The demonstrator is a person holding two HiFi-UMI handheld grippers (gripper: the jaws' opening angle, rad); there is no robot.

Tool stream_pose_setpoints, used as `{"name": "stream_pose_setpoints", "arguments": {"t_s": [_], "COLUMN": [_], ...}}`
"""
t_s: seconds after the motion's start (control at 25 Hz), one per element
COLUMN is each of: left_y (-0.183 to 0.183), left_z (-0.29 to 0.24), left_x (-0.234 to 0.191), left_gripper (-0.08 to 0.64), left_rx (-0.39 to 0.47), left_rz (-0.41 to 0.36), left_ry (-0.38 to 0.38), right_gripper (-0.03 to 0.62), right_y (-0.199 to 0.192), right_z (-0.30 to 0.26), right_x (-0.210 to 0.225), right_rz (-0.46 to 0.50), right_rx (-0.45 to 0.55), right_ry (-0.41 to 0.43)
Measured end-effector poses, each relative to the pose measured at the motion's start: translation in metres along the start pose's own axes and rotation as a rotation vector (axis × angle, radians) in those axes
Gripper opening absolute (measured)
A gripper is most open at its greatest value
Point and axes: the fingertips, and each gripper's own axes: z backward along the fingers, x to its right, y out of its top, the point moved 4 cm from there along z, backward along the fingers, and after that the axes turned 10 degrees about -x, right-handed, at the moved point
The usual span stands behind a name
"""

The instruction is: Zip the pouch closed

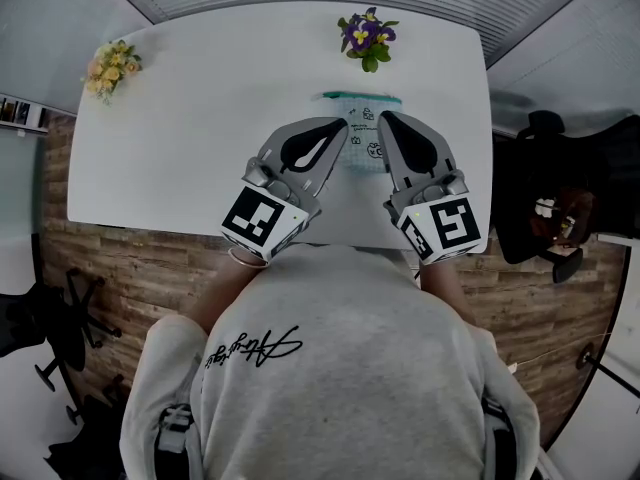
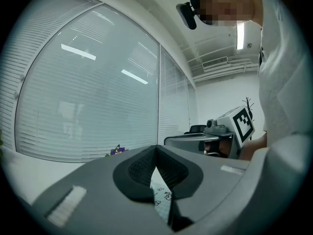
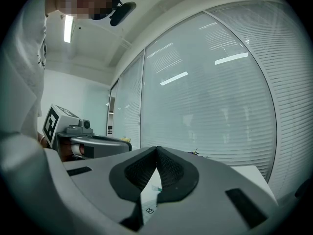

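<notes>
- Grey sweatshirt (image 1: 340, 368) fills the near edge of my head view, and just past it comes the near rim of the white table (image 1: 170, 138).
- Left gripper (image 1: 338, 131): its own view shows the two pads pressed tip to tip with nothing between them. It's closed, empty and pointing level across the table.
- Right gripper (image 1: 388, 120): same story. The pads meet at the tips with nothing pinched, and it sits level, near its partner.
- Between the two noses lies the pouch (image 1: 362, 138), flat on the table, pale with little printed figures. I glimpse it below the closed pads in both gripper views.
- Its teal zip line (image 1: 360, 98) runs left to right along the far edge. I can't find the slider or tell whether the teeth are joined.
- So this fits two readings: grippers poised over an open zip, or grippers clear of a zip already run shut. I won't call it.
- My handling judgement: the pouch looks light and the table smooth. Any pull along that zip would want one gripper pinning the end while the other draws straight along the teal line, or the pouch will likely skate.
- Farther out, purple flowers (image 1: 366, 36) stand beyond the zip edge, near enough to bump.
- Yellow flowers (image 1: 110, 68) sit well apart at the far left corner.
</notes>
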Motion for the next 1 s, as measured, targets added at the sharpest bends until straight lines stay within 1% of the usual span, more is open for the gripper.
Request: {"name": "stream_pose_setpoints", "arguments": {"t_s": [0.36,0.64,1.0], "left_y": [-0.004,-0.007,-0.009], "left_z": [0.001,0.001,0.005], "left_x": [-0.003,-0.006,-0.012], "left_gripper": [0.000,0.000,0.000], "left_rx": [-0.009,-0.015,-0.007], "left_rz": [0.008,0.017,0.026], "left_ry": [0.001,-0.008,-0.024], "right_gripper": [0.002,0.002,0.002], "right_y": [-0.001,0.001,0.001], "right_z": [-0.002,-0.004,-0.007], "right_x": [-0.001,-0.003,-0.008], "right_rz": [0.020,0.022,0.027], "right_rx": [-0.024,-0.009,-0.020], "right_ry": [-0.017,-0.019,-0.041]}}
